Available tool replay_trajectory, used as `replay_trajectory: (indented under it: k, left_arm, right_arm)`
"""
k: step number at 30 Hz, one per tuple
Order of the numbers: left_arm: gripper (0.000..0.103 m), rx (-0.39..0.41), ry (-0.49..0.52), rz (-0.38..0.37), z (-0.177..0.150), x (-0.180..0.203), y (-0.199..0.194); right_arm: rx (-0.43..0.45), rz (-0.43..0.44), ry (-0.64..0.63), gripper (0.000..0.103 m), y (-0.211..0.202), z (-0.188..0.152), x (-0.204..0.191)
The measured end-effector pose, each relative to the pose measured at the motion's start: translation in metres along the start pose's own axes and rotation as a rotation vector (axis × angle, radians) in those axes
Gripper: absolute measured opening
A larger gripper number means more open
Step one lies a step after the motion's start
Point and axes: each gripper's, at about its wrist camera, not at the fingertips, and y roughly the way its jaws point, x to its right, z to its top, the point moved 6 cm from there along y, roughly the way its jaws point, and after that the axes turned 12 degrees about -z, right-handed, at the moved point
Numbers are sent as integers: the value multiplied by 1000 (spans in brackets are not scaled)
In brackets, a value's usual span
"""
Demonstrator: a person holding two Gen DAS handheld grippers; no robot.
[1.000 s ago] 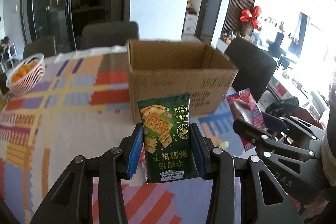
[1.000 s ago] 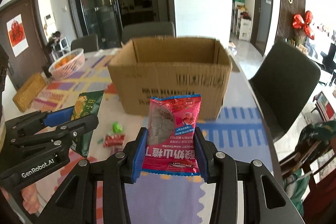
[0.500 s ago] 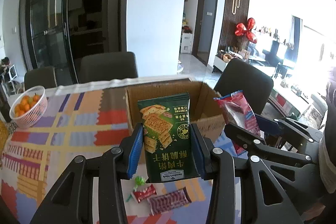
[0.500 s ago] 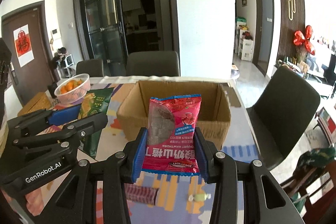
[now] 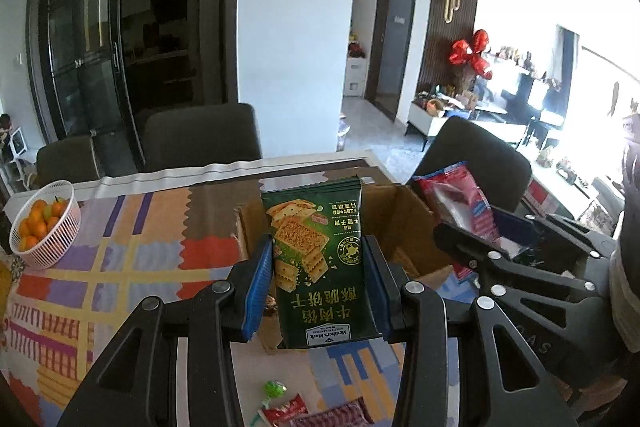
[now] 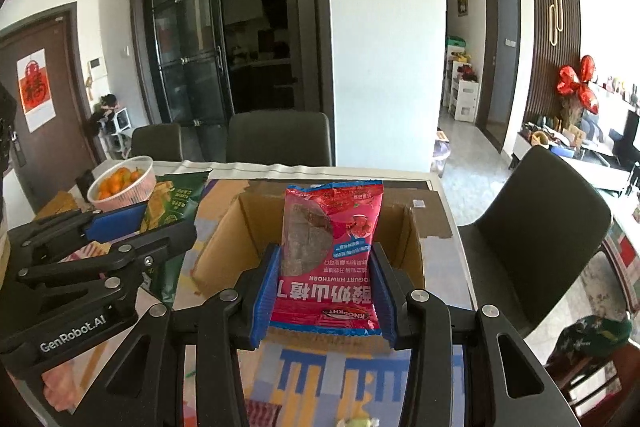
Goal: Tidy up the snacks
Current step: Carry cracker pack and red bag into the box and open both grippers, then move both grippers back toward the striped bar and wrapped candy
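Note:
My left gripper (image 5: 318, 259) is shut on a green cracker packet (image 5: 318, 255), held upright above the near rim of an open cardboard box (image 5: 416, 227). My right gripper (image 6: 325, 267) is shut on a red hawthorn snack packet (image 6: 330, 255), held upright above the same box (image 6: 224, 247). The right gripper and red packet (image 5: 460, 203) show at right in the left wrist view. The left gripper (image 6: 100, 259) and green packet (image 6: 172, 203) show at left in the right wrist view. The box's inside is mostly hidden by the packets.
The box stands on a table with a patchwork cloth (image 5: 120, 259). A white basket of oranges (image 5: 44, 227) sits at far left. Small wrapped sweets (image 5: 320, 413) lie near the table's front. Dark chairs (image 6: 280, 137) stand behind and right (image 6: 536, 227) of the table.
Both grippers have risen and moved forward with their packets. The box, seen from its side before, now shows its open top below the packets.

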Motion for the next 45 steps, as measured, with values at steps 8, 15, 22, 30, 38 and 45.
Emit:
replay_trajectory:
  k: [8, 15, 22, 30, 38, 45]
  left_arm:
    - [43, -70, -1, 30, 9, -19, 42]
    - [53, -125, 8, 71, 10, -28, 69]
    - [55, -117, 32, 50, -15, -17, 47]
    - [56, -118, 101, 24, -51, 12, 16]
    - [58, -129, 137, -2, -77, 34, -8]
    - [59, -171, 168, 4, -107, 44, -9]
  right_arm:
    - [-67, -31, -40, 43, 45, 7, 3]
    - [-104, -34, -39, 49, 74, 7, 6]
    - [-118, -72, -30, 61, 64, -6, 15]
    - [-87, -51, -24, 61, 21, -37, 13]
    - [-83, -53, 8, 62, -8, -64, 20]
    - [-146, -85, 21, 66, -10, -105, 26]
